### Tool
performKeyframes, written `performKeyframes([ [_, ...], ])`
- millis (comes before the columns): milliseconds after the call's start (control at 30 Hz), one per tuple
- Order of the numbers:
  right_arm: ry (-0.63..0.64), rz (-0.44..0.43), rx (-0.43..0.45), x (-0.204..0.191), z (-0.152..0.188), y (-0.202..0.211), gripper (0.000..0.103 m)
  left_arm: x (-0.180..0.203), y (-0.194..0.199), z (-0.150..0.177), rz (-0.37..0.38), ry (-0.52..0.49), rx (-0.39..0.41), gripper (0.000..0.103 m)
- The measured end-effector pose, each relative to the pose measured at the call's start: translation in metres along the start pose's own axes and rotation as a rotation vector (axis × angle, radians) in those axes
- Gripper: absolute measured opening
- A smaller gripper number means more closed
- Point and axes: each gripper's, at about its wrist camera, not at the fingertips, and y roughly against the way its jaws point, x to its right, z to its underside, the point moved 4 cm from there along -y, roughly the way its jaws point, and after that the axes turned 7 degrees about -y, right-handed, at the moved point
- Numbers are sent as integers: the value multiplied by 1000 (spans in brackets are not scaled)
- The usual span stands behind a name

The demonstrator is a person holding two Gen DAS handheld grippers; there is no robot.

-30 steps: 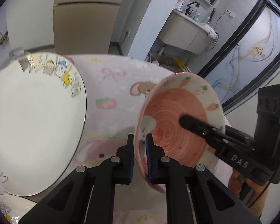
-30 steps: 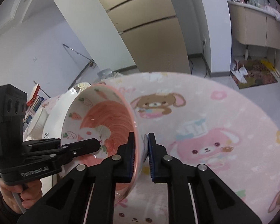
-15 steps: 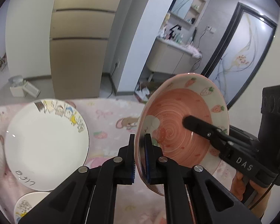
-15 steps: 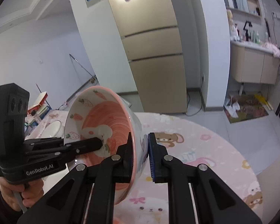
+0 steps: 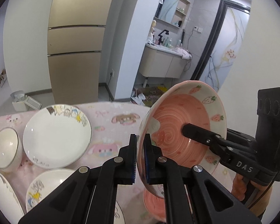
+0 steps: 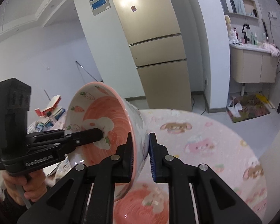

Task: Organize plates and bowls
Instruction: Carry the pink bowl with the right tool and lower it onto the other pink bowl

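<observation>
1. Pink bowl (image 5: 181,128) with strawberry print: held in the air above the worktop (image 5: 110,115), tipped on its side, its mouth turned toward your left.
2. Left tongs (image 5: 140,158): pinching the bowl's near rim, one pad inside, one outside.
3. Right tongs (image 6: 141,156): straddling the opposite rim; the inner pad touches the wall, and I cannot tell whether the outer pad does.
4. Key relation: a second pink bowl (image 6: 141,205) lies on the worktop directly beneath the held one, mouth up. Nesting, in my judgement, calls for levelling the held bowl first.
5. Nearer hand: both share the load; neither is clearly closer.
6. Left side, crowded: white plate (image 5: 56,136), white bowl (image 5: 5,149), small printed plate (image 5: 46,186).
7. Right side: bare pink cloth, open room up to the round edge.
</observation>
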Motion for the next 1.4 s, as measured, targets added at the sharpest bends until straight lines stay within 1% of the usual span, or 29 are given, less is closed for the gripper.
performKeyframes([
  [133,-33,-23,-11,8,16,4,15,9,1,14,1,-29,-17,8],
  [233,-48,-29,-28,15,27,1,15,13,-6,22,-4,-50,-44,8],
  [333,-40,-12,-47,19,35,-5,14,11,-19,30,12,-42,-85,8],
  [400,-15,27,-55,18,43,-5,14,12,-26,33,32,-31,-106,8],
  [433,-10,38,-59,20,45,-7,14,13,-29,34,25,-44,-115,8],
  [533,-37,14,-78,27,51,-11,14,15,-36,39,0,-82,-126,8],
  [633,-44,25,-101,31,57,-17,14,14,-46,45,5,-79,-152,8],
  [700,-43,33,-103,33,58,-19,14,11,-52,49,25,-66,-165,8],
  [800,-65,10,-104,37,59,-16,15,7,-54,51,66,-38,-177,8],
  [967,-73,3,-116,39,62,-14,15,14,-54,52,49,-80,-180,8],
  [1067,-73,3,-129,40,64,-16,15,13,-58,54,55,-74,-193,8],
  [1100,-76,-5,-133,40,65,-16,17,13,-58,56,58,-71,-195,8],
  [1200,-78,-10,-144,42,67,-19,18,10,-63,59,67,-63,-208,8],
  [1300,-62,7,-159,42,70,-23,18,9,-68,63,67,-61,-219,8],
  [1400,-17,44,-153,38,71,-24,18,10,-71,67,62,-63,-227,8],
])
